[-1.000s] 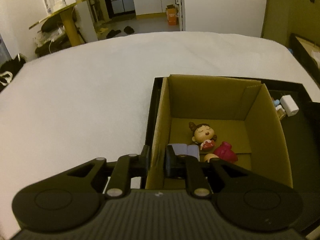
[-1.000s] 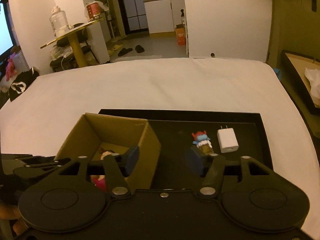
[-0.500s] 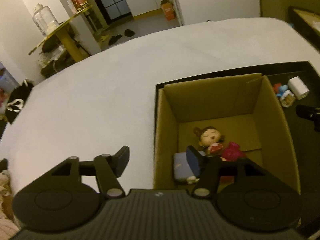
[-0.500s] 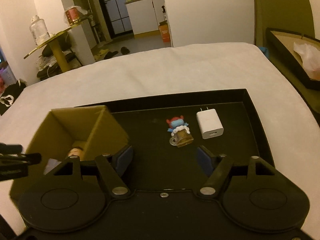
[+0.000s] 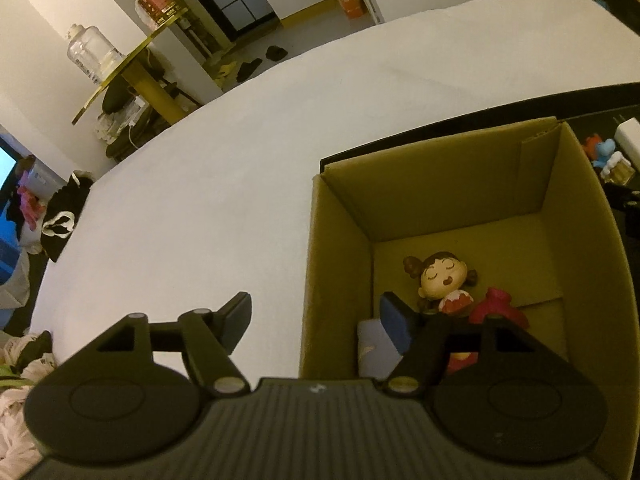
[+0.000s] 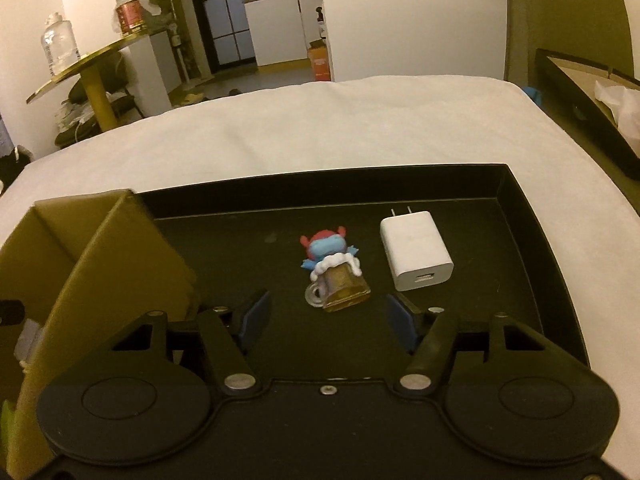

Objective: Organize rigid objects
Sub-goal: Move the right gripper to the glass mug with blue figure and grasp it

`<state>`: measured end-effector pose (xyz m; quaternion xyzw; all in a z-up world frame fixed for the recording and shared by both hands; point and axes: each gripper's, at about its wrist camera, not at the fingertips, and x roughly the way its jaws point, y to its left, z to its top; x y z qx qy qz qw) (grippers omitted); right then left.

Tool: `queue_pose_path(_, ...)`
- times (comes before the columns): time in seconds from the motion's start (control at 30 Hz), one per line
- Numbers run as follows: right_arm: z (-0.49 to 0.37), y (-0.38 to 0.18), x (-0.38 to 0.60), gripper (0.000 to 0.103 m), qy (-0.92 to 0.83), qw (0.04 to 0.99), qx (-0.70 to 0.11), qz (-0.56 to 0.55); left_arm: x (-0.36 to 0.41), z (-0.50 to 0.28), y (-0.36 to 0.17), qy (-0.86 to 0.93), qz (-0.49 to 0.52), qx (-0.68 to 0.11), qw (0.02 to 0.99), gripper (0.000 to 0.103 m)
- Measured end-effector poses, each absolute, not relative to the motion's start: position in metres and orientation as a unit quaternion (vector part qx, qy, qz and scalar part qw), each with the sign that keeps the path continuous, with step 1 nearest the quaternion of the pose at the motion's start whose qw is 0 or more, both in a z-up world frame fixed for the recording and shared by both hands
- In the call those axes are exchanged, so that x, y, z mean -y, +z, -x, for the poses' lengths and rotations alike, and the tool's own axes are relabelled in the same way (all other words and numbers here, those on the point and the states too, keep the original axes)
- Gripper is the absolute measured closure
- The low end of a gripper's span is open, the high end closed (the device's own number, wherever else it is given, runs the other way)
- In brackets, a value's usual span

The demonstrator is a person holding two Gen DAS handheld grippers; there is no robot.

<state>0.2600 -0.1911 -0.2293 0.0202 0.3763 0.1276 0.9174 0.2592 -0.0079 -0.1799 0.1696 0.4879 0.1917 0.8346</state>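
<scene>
- A black tray point(image 6: 520, 216) sits on a white bedcover point(image 6: 320, 120), with an open cardboard box point(image 5: 580, 208) standing at its left end.
- The left gripper point(image 5: 316, 318) straddles the box's near-left wall, one finger outside over the bedcover and the other inside the box; its jaws are opening and the pads press on nothing.
- Inside the box lies a doll point(image 5: 442, 278) with brown hair buns and closed eyes, face up on the cardboard floor.
- Just beside the doll, to its right, is a dark-red toy point(image 5: 500, 308), partly hidden by the gripper's finger.
- A pale blue-grey block point(image 5: 374, 346) rests against the box's near-left corner, touching or just behind the inner finger; which of the two cannot be told.
- The right gripper point(image 6: 326, 316) hangs low over the tray's bare floor, jaws about half apart and closing, with nothing between the pads.
- Just ahead of its fingertips stands a small figure point(image 6: 332, 264): a blue-and-red creature behind an amber beer mug with a white foam top.
- A white wall charger point(image 6: 416, 254) lies flat just to the right of the figure, prongs pointing to the tray's far wall.
- Both pieces lie in the tray outside the box.
- In the room behind stand a yellow round table point(image 6: 92, 64) bearing a clear jar point(image 6: 60, 44) and a red tin point(image 6: 128, 20).
</scene>
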Motion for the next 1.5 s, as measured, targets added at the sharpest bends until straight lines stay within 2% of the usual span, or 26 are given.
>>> queue_pose_path(0.4,-0.263,-0.24,0.184,0.041,0.133,0.922,-0.363,0.016,0.01,-0.277,-0.186,0.194,-0.177,-0.501,0.825,0.033)
queue_pose_path(0.43,-0.264,-0.24,0.183,0.045,0.134,0.923,-0.361,0.019,0.009,-0.277,-0.186,0.194,-0.175,-0.503,0.824,0.033)
queue_pose_path(0.47,-0.264,-0.239,0.182,0.059,0.136,0.923,-0.36,0.024,0.008,-0.277,-0.186,0.194,-0.174,-0.505,0.823,0.033)
queue_pose_path(0.5,-0.262,-0.238,0.181,0.065,0.139,0.922,-0.36,0.033,0.009,-0.276,-0.186,0.194,-0.173,-0.507,0.822,0.033)
queue_pose_path(1.3,-0.229,-0.184,0.194,0.066,0.141,0.906,-0.397,0.034,0.013,-0.227,-0.176,0.164,-0.166,-0.504,0.832,0.033)
queue_pose_path(1.5,-0.22,-0.164,0.192,0.066,0.139,0.905,-0.399,0.043,0.012,-0.215,-0.176,0.15,-0.132,-0.508,0.838,0.033)
